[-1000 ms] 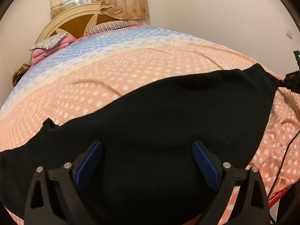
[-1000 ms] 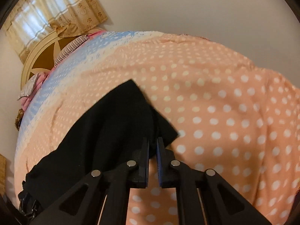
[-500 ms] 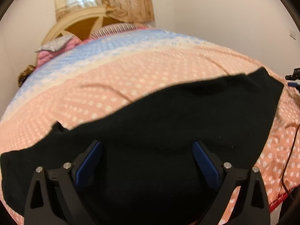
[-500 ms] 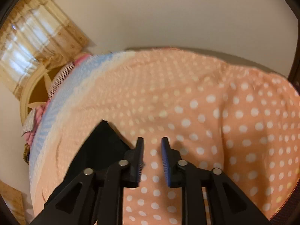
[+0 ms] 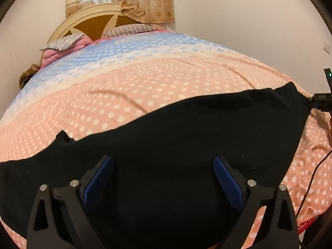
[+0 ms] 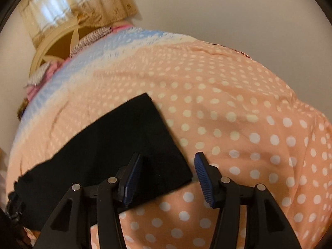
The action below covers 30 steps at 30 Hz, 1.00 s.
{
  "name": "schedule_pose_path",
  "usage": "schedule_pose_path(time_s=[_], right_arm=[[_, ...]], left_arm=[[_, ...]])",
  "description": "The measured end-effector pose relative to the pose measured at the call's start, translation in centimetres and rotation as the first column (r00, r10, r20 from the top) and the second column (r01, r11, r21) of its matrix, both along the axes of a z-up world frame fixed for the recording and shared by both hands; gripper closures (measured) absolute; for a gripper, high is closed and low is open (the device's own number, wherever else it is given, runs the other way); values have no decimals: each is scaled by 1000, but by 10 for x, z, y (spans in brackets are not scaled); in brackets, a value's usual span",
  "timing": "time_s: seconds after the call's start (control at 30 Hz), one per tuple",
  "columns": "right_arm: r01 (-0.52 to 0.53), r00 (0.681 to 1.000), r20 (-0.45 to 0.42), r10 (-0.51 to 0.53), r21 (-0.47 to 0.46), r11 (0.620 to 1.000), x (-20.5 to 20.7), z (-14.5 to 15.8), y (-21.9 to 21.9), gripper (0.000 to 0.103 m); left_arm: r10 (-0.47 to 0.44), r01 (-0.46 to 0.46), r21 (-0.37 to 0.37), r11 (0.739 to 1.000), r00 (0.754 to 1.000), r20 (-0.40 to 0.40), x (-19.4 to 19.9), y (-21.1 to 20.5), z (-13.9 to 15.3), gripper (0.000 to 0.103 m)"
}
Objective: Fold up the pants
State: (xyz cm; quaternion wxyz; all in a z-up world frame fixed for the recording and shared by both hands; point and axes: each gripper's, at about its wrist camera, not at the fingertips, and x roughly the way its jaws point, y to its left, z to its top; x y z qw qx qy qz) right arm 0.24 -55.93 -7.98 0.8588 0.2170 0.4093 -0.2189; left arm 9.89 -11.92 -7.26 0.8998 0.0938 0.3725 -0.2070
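Since a second ago the right tool (image 6: 168, 176) has let go of the black pants (image 5: 176, 155) and spread wide, hovering over their lower-right corner. Left tool (image 5: 164, 178) gapes wide too, empty, low in the frame above the cloth. One pair of pants lies flat across the polka-dot bedsheet (image 5: 145, 87) (one sheet, two tools). Soft, light and limp, I judge; best pinched at a corner or hem edge.

The black pants (image 5: 186, 145) run off the left wrist view's near and left edges; the headboard (image 6: 54, 49) looks blurred in the right wrist view.
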Motion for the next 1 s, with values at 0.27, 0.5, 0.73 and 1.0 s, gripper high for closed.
schedule_pose_path(time_s=[0.27, 0.5, 0.73, 1.0], right_arm=[[-13, 965, 258, -52, 244, 970, -42, 27, -14, 91], [27, 988, 142, -54, 181, 983, -51, 31, -14, 91], [-48, 979, 203, 30, 81, 996, -33, 51, 20, 91], [-563, 815, 97, 572, -103, 820, 39, 70, 205, 91]], left_arm=[[19, -19, -8, 1000, 1000, 6, 1, 10, 3, 4], [24, -24, -40, 999, 1000, -20, 1, 15, 0, 4], [37, -37, -54, 998, 999, 3, 4, 24, 8, 4], [72, -71, -85, 994, 997, 9, 8, 43, 12, 4]])
